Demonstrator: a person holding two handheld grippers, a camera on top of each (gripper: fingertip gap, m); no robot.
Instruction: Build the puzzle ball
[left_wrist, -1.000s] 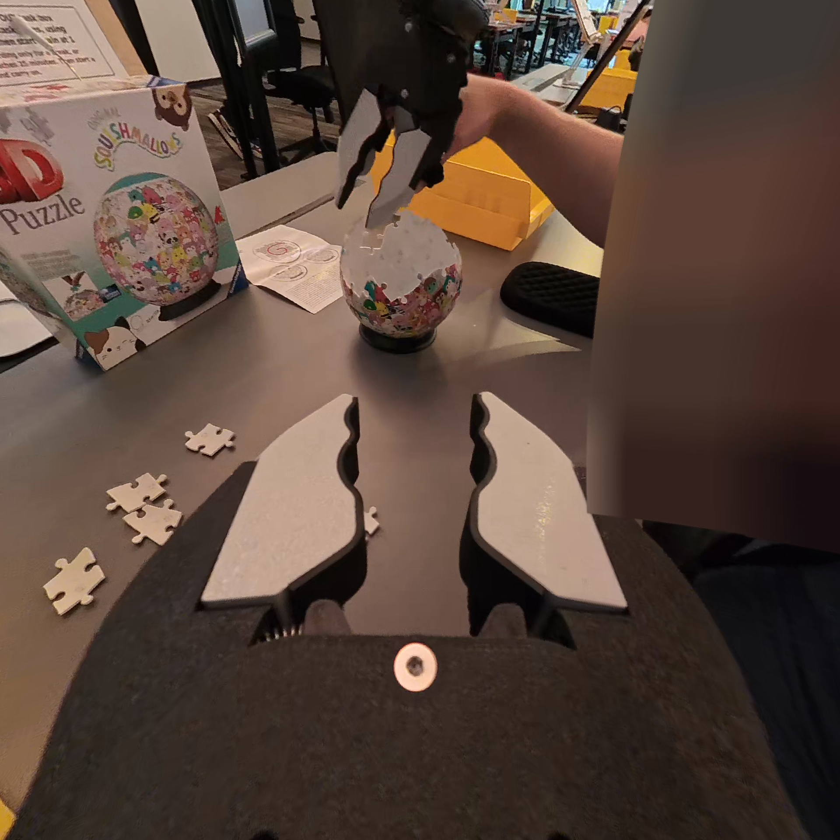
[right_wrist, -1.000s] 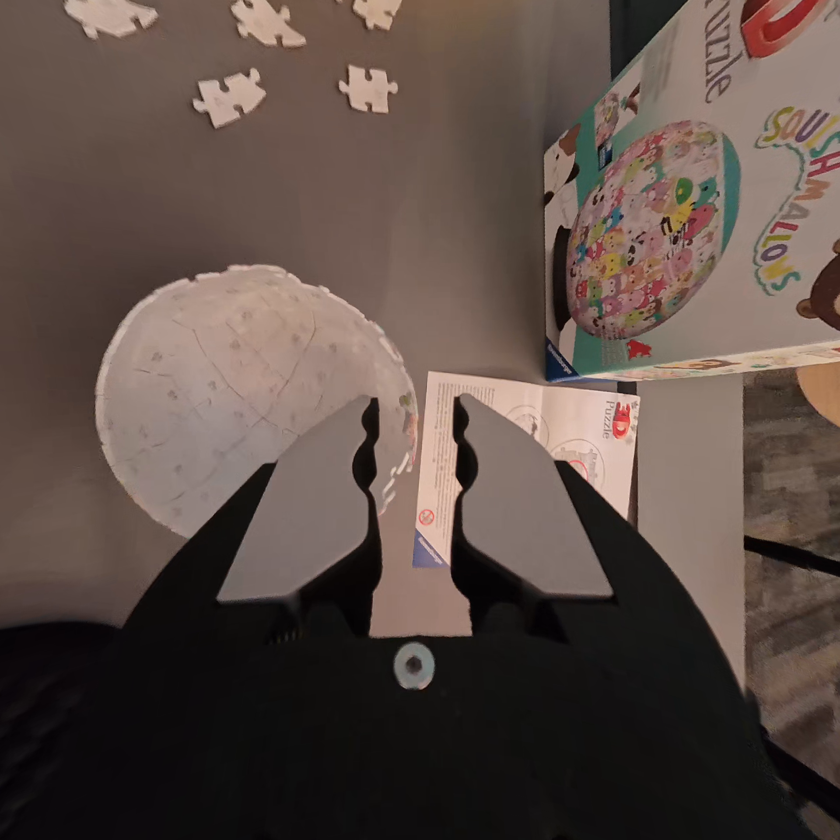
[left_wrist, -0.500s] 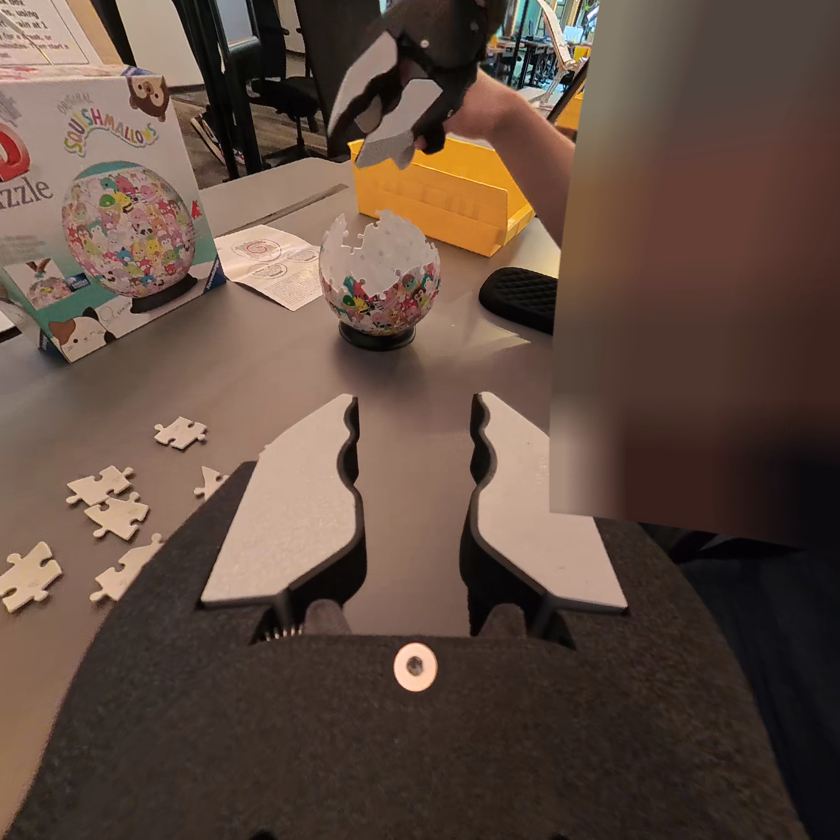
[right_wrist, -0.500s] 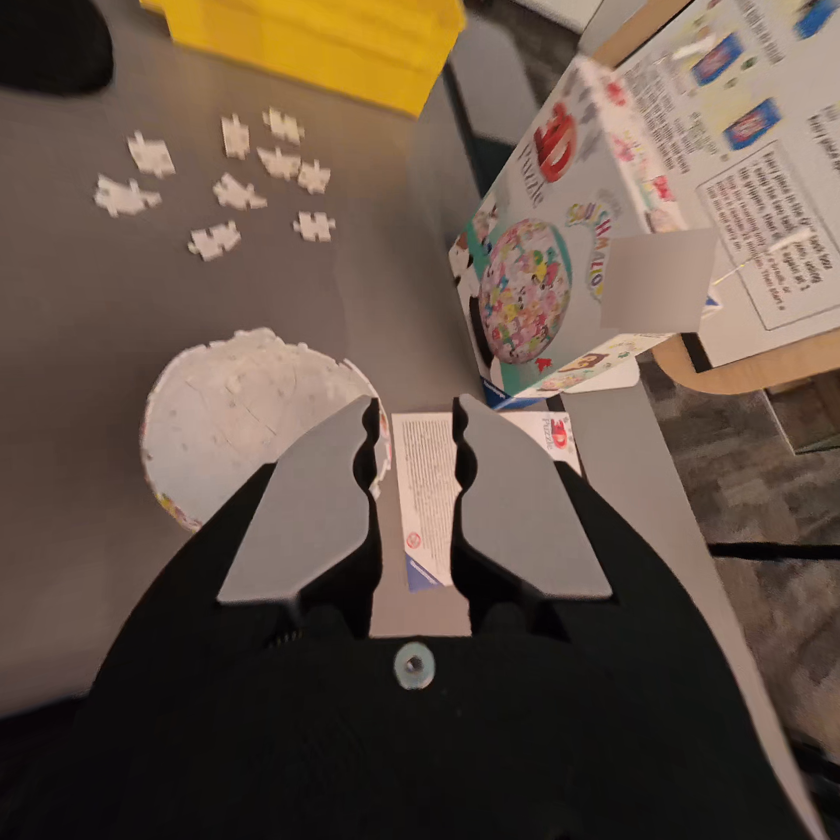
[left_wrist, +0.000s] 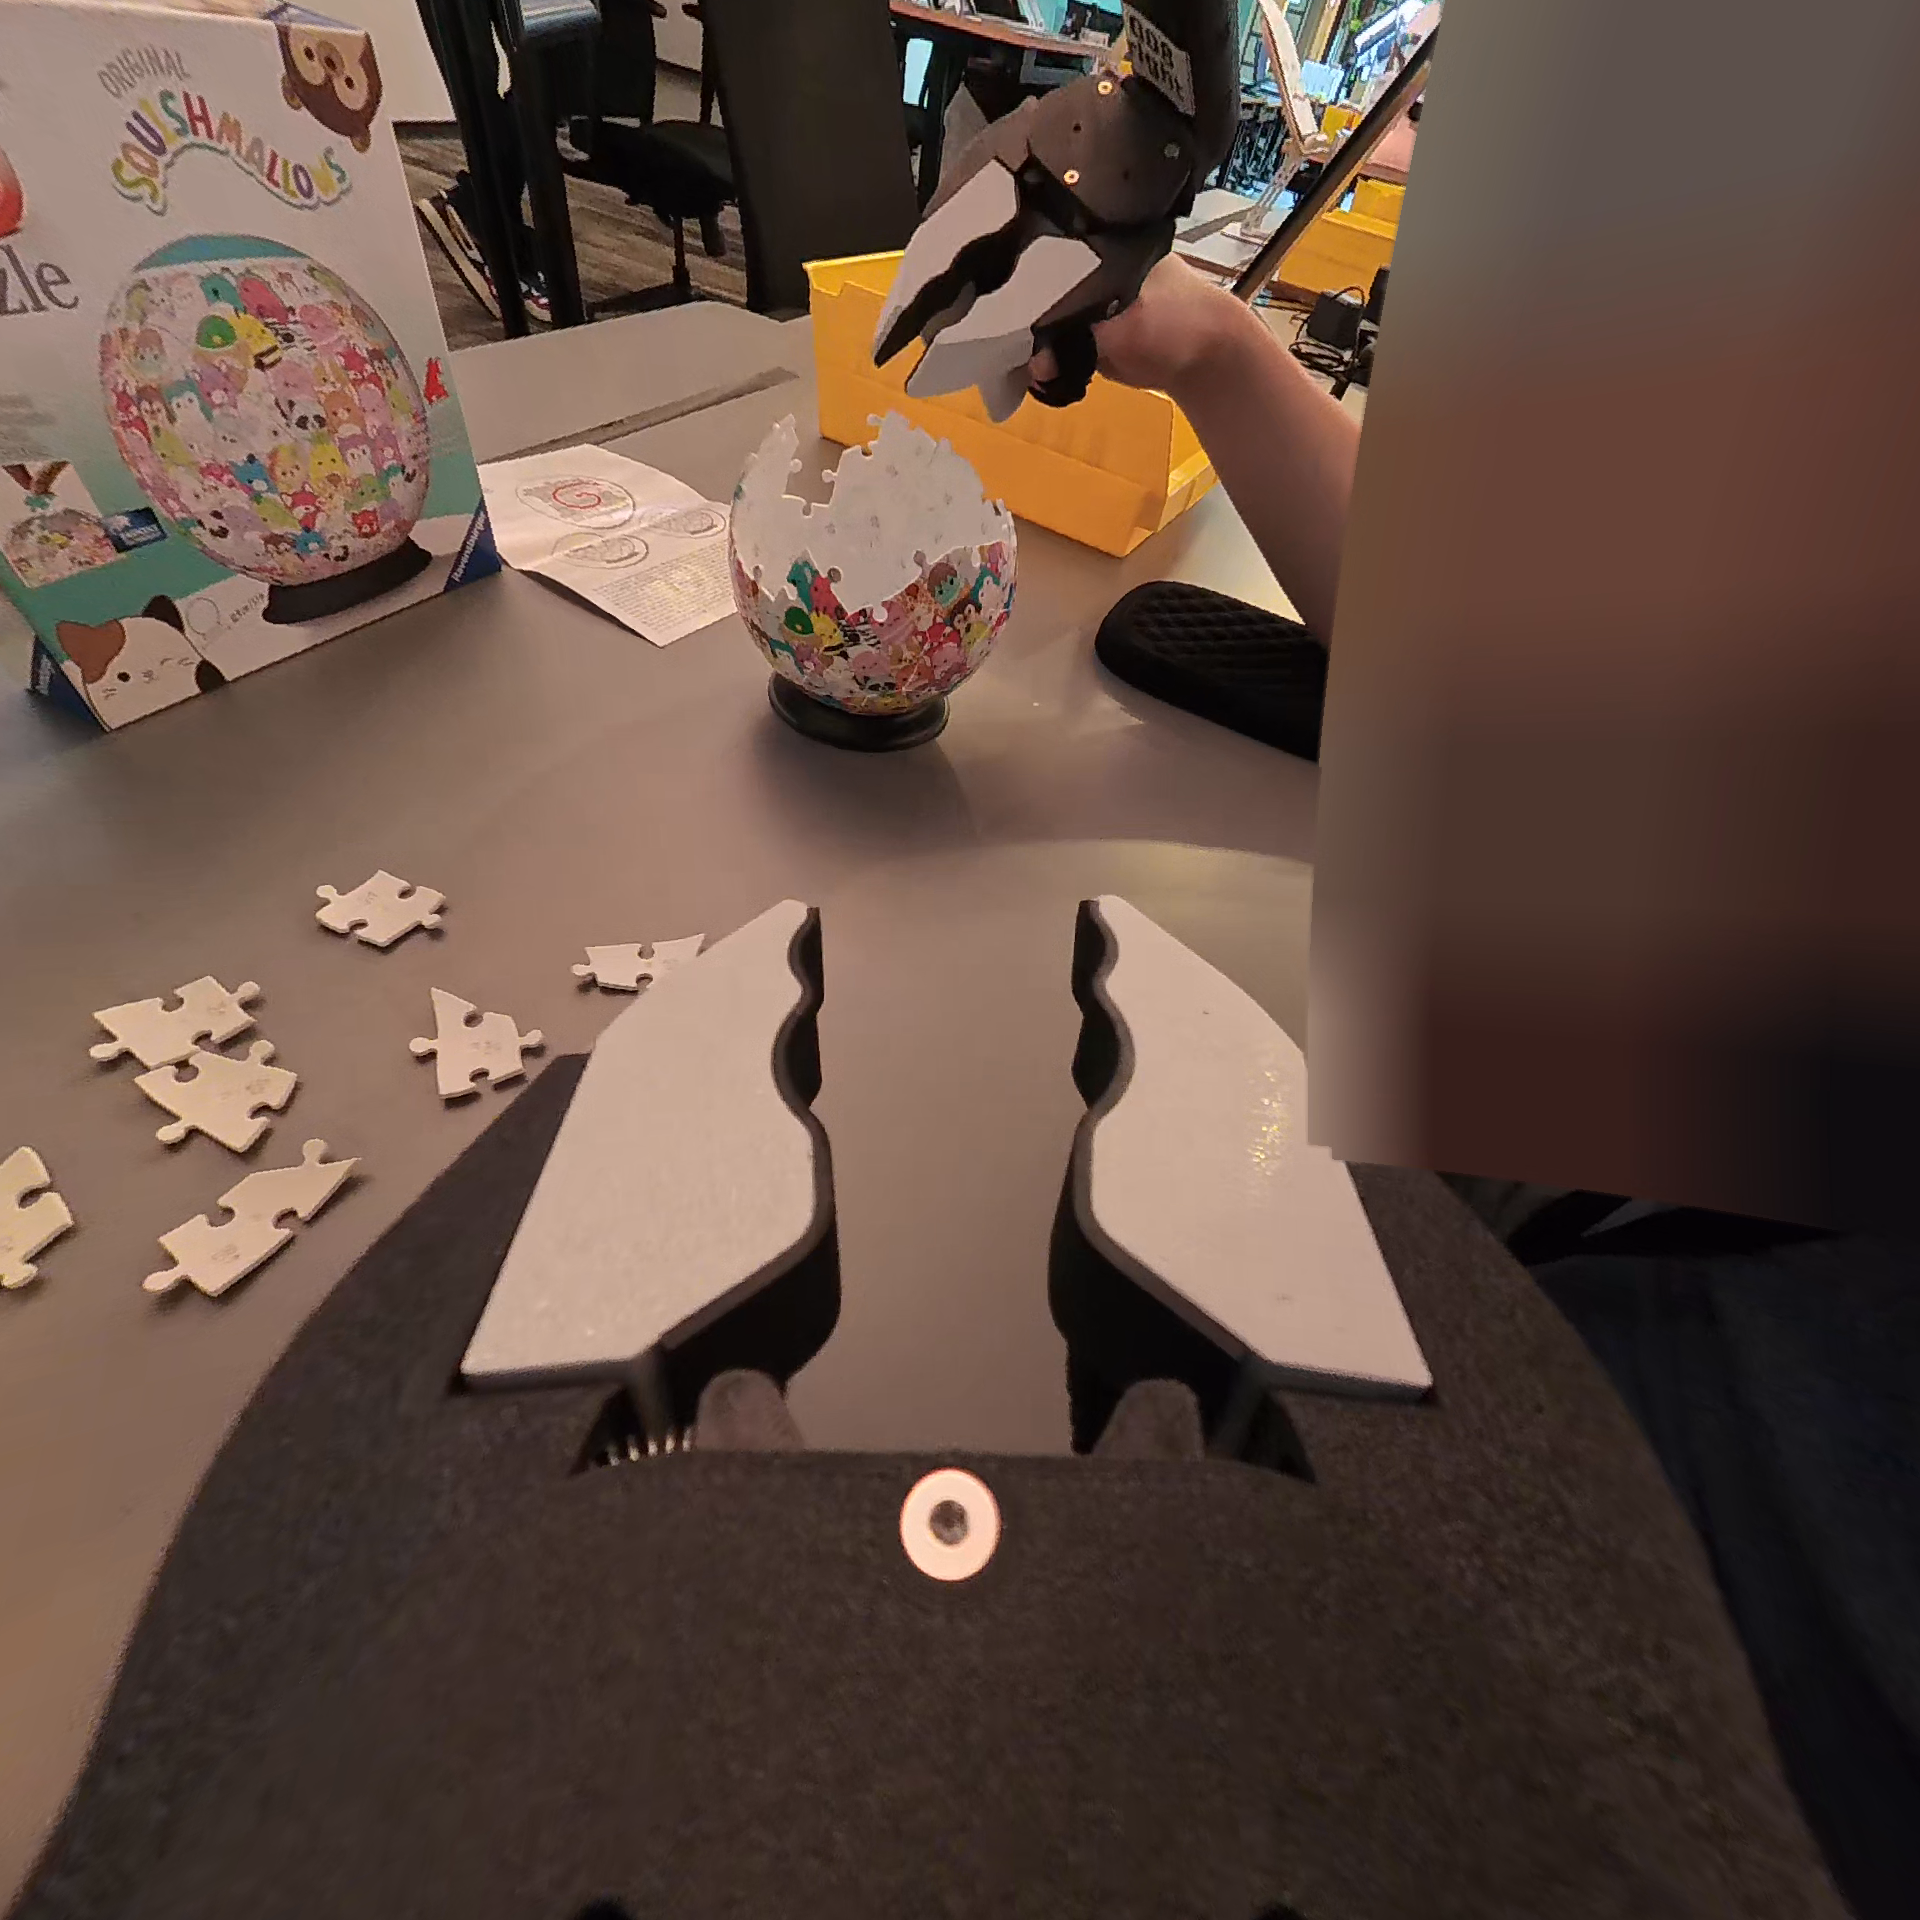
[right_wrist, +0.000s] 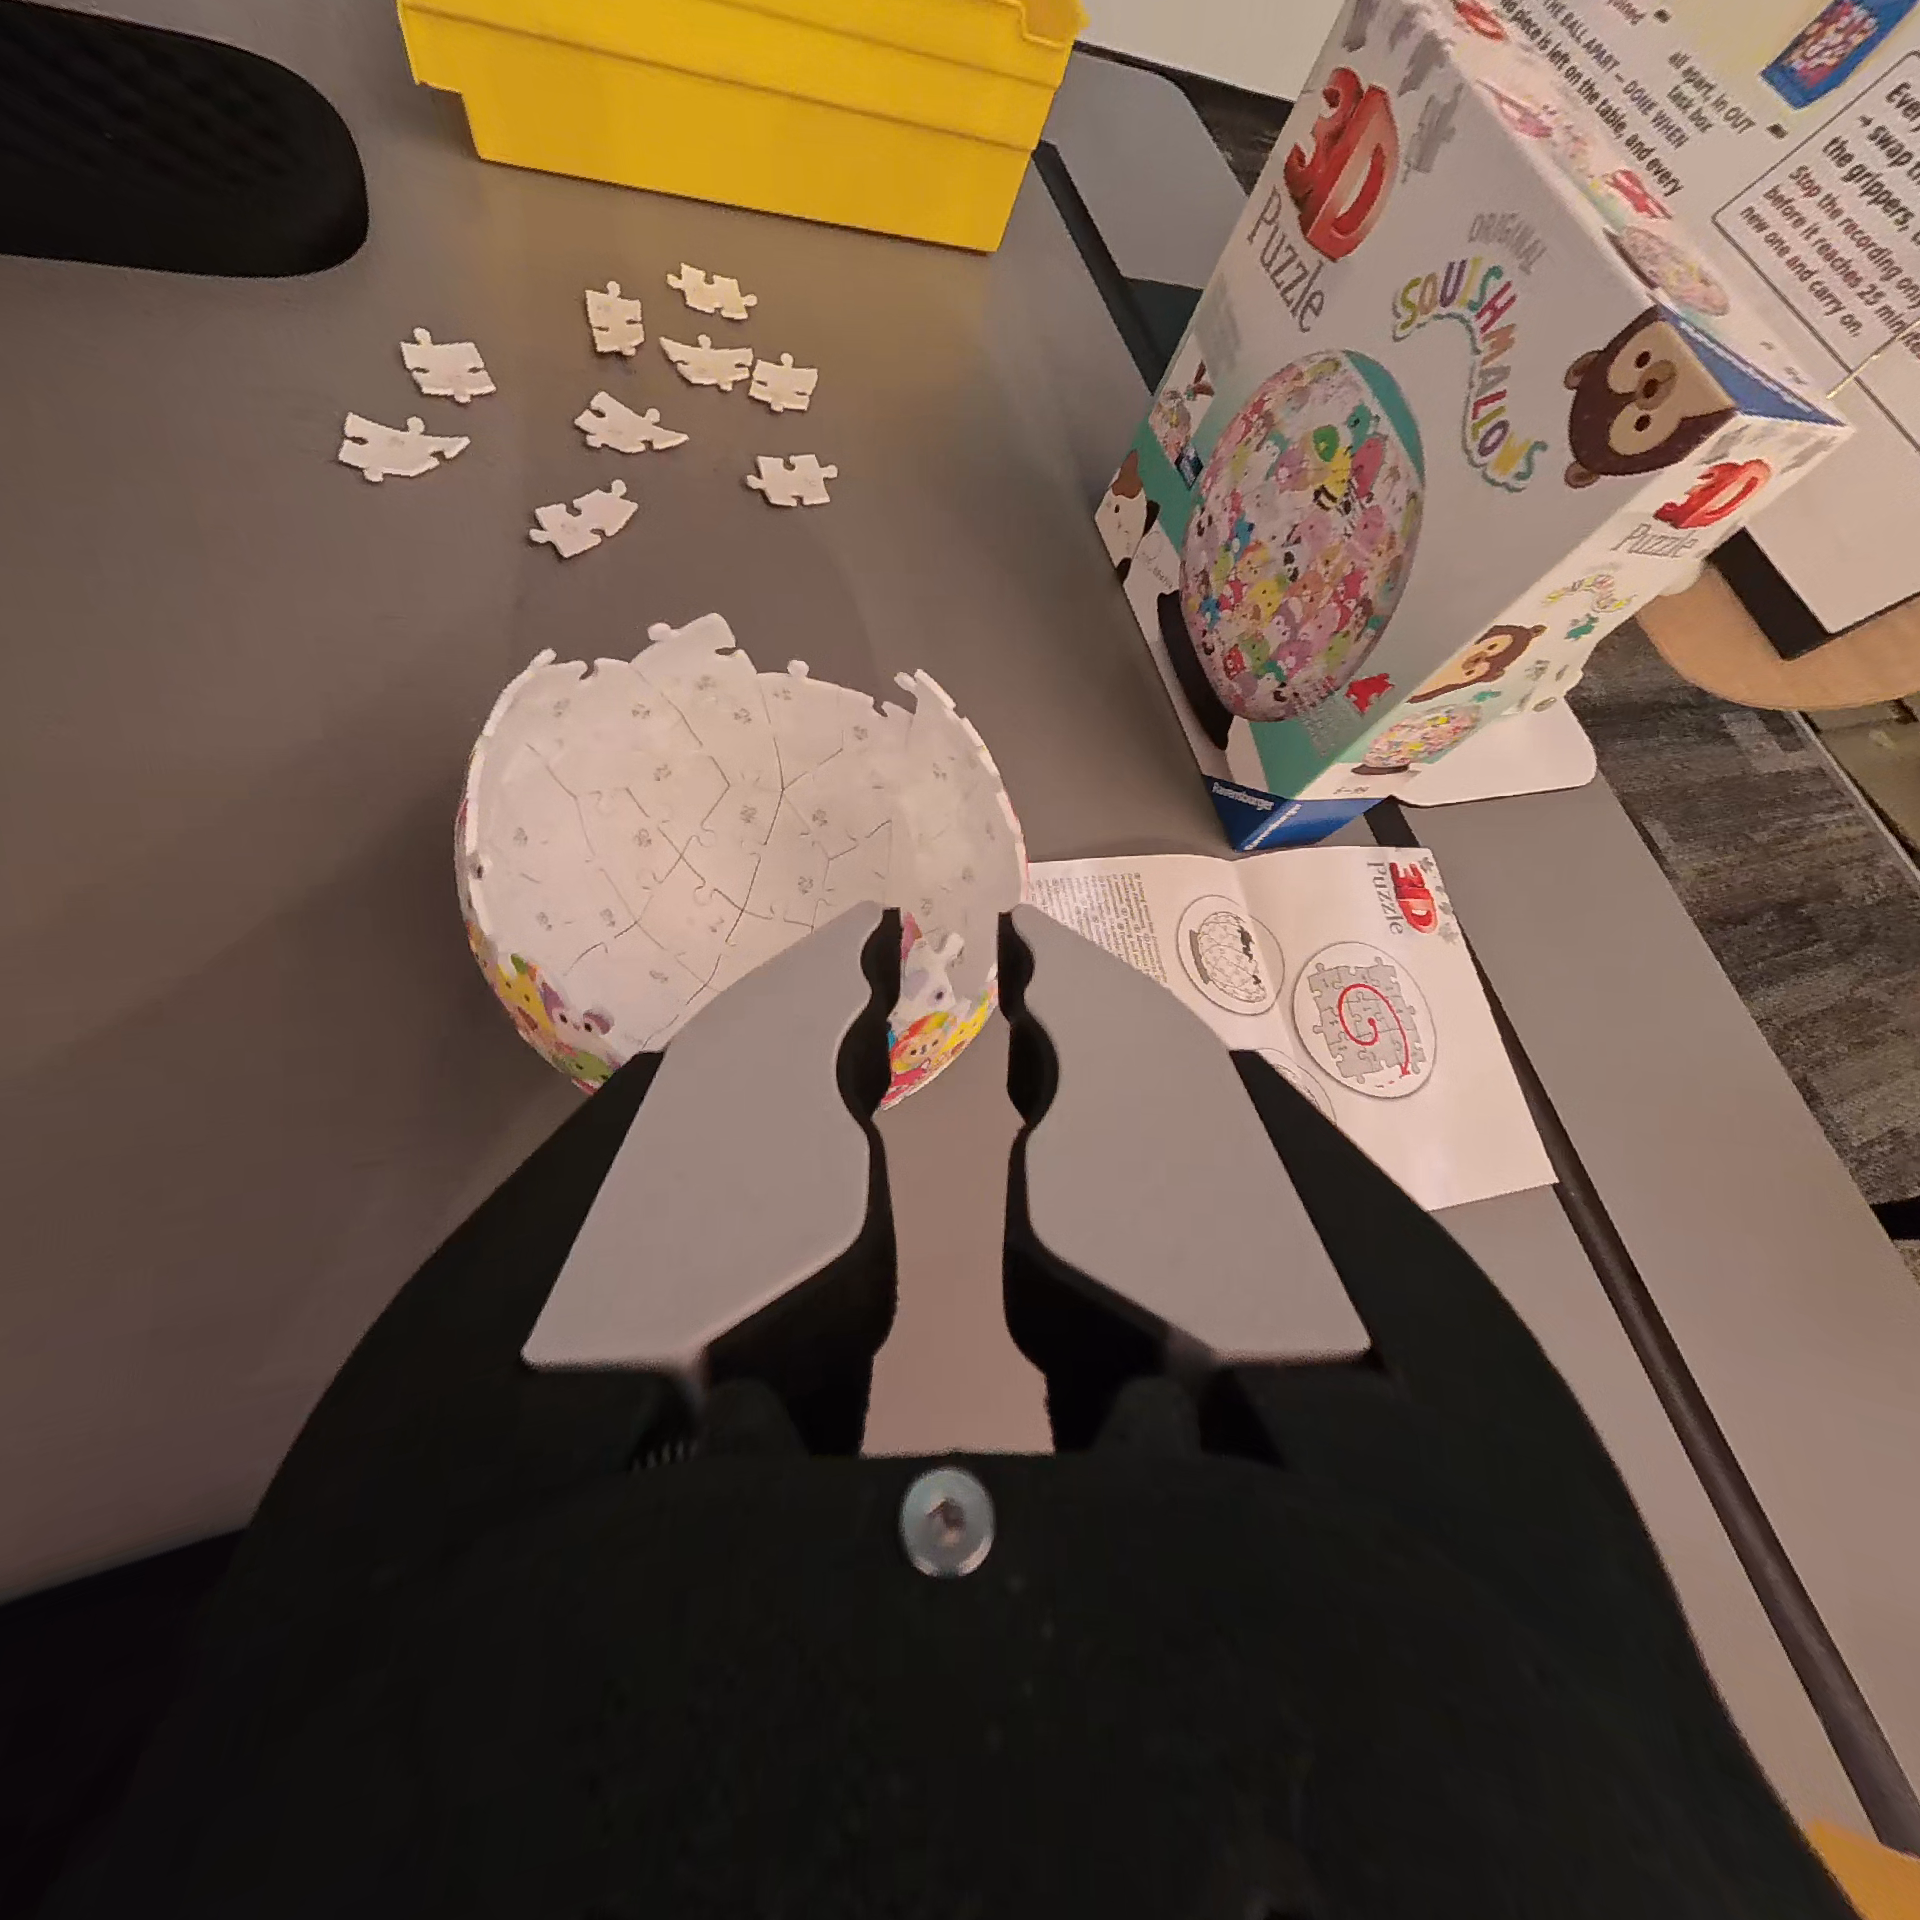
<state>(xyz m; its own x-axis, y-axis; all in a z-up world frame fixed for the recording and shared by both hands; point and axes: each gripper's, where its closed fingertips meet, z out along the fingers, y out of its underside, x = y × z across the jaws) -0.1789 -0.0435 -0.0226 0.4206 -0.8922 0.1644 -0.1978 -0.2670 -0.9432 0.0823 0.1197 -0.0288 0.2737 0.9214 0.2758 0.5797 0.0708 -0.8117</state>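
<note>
The half-built puzzle ball (left_wrist: 873, 582) is an open shell, white inside and colourful outside, standing on a black stand (left_wrist: 857, 719) mid-table. My left gripper (left_wrist: 945, 914) is open and empty, low over the table in front of the ball. Several loose white pieces (left_wrist: 379, 907) lie to its left. My right gripper (right_wrist: 948, 920) is open by a narrow gap and empty. It hovers above the ball (right_wrist: 727, 831) on its near side, and it also shows in the left wrist view (left_wrist: 935, 353), up and to the right of the ball. The loose pieces (right_wrist: 613, 426) lie beyond the ball.
The puzzle box (left_wrist: 229, 364) (right_wrist: 1403, 468) stands at the table's edge, with a paper leaflet (left_wrist: 613, 530) (right_wrist: 1299, 997) between it and the ball. A yellow bin (left_wrist: 1018, 457) (right_wrist: 748, 104) and a black pad (left_wrist: 1216, 665) (right_wrist: 156, 135) are near the ball. Some 30 cm of space lies between my two pairs of fingers.
My right gripper has lifted off the ball's rim and drawn back, and its jaws have narrowed. My left gripper has shifted, so more loose pieces show on its left.
</note>
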